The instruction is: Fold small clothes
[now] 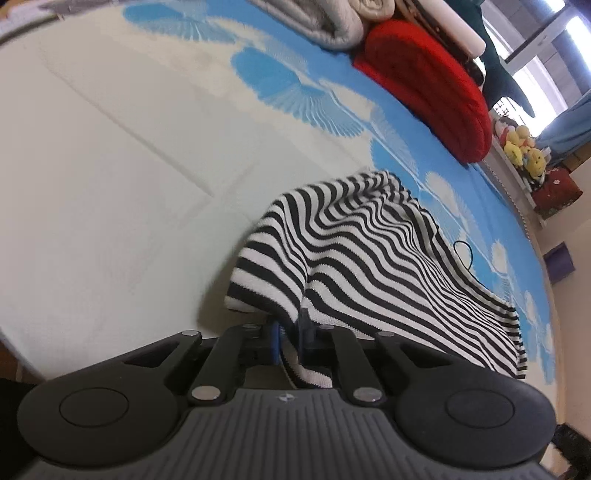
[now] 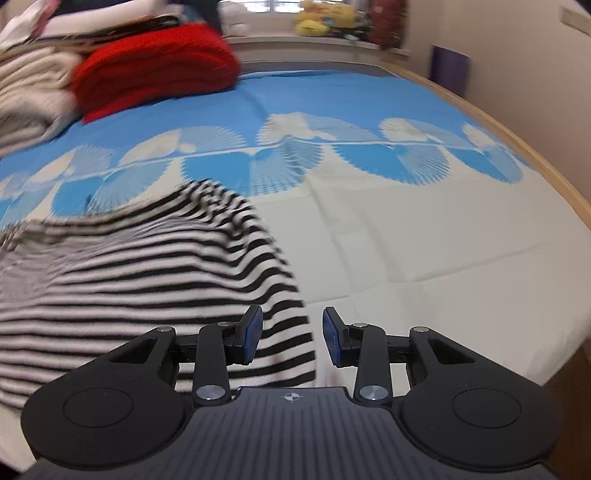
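While the striped garment (image 1: pixel 354 254) lies rumpled on the bed sheet (image 1: pixel 110 184) in the lower middle of the left wrist view, the left gripper (image 1: pixel 290 341) has its blue pads pressed together on a fold of that knit at the lower centre, and the cloth rises in a ridge from the pinch. Along the top right of that view sit a folded red blanket (image 1: pixel 424 85), grey and beige bedding (image 1: pixel 332 22) and yellow plush toys (image 1: pixel 524 151) on a ledge; none touches the garment. The sheet is smooth and cream with blue fan shapes; the garment is ribbed black and white.

In the right wrist view the right gripper (image 2: pixel 291 338) stands with jaws spread, the garment's edge (image 2: pixel 288 332) lying between them, pads not pressing it. Motion blur smears the stripes, and the garment runs off the left edge.
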{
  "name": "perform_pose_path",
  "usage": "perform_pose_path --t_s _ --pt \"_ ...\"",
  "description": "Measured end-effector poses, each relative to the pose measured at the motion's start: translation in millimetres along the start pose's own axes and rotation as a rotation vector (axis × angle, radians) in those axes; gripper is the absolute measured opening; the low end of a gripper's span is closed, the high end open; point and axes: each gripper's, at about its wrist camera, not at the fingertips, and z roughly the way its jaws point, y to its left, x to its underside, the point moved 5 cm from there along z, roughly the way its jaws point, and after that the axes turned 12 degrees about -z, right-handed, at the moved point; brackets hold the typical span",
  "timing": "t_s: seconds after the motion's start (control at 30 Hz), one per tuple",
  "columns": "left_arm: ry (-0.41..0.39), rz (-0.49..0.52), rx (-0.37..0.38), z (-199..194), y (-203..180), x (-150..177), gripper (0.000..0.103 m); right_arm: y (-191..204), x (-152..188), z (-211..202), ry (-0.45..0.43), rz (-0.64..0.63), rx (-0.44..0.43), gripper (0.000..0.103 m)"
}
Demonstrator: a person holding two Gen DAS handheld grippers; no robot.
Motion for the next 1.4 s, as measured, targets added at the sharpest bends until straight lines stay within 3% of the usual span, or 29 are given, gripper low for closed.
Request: perform_pose_path --t_s 0.17,0.3,0.4,0.53,0.63,0.73,0.8,0.9,0.97,1.03,1.07,1.13,1.27,1.4 --pt "-0.022 0.079 -0.160 -6.8 8.3 -2.0 0.003 -19.3 -7.7 -0.8 -0.027 0.113 0.035 0.037" --pt "-0.116 0.203 -0.182 -30.1 -35.4 -3.6 0.003 -30.8 -9.9 -4.2 -0.041 0.172 0.015 0.037" --pt "-0.207 0.338 -0.109 -55.7 -102.4 11.0 0.003 -43.5 -14.0 -8.9 -0.060 0.217 0.001 0.037" --pt "-0.249 0.574 0.085 -73.8 -216.1 74.9 0.002 -67.8 -20.5 -18.4 -0.099 0.284 -0.001 0.037" --pt "-0.175 0.728 0.230 -62.1 -283.8 154.2 0.002 -87.1 -22.5 -24.4 -0.124 0.333 0.016 0.037" --pt "-0.043 0.876 0.320 -29.8 -320.2 242.3 0.002 -103.6 -24.3 -27.3 -0.148 0.359 0.031 0.037" --pt "0.113 0.964 0.336 2.1 -326.3 291.8 0.003 -113.1 -24.7 -26.7 -0.155 0.375 0.033 0.037" --pt "0.323 0.943 0.317 34.5 -317.2 319.4 0.006 -124.0 -25.1 -23.6 -0.153 0.405 0.006 0.037" --pt "0.341 0.923 0.327 30.5 -311.6 309.2 0.014 -127.3 -27.1 -20.9 -0.150 0.411 -0.038 0.037" --pt "0.304 0.911 0.381 11.6 -303.4 284.1 0.039 -126.5 -32.7 -16.9 -0.150 0.399 -0.105 0.037" --pt "0.281 0.904 0.395 2.2 -297.1 270.0 0.044 -124.4 -37.0 -14.7 -0.151 0.389 -0.151 0.037" --pt "0.227 0.890 0.391 -12.1 -279.5 236.9 0.046 -116.2 -46.7 -8.9 -0.145 0.360 -0.258 0.037" --pt "0.162 0.836 0.304 -12.0 -251.9 173.2 0.047 -82.5 -64.3 13.6 -0.084 0.267 -0.448 0.037" --pt "0.154 0.732 0.239 0.1 -228.9 129.7 0.069 -43.2 -77.0 42.0 0.001 0.226 -0.566 0.038"
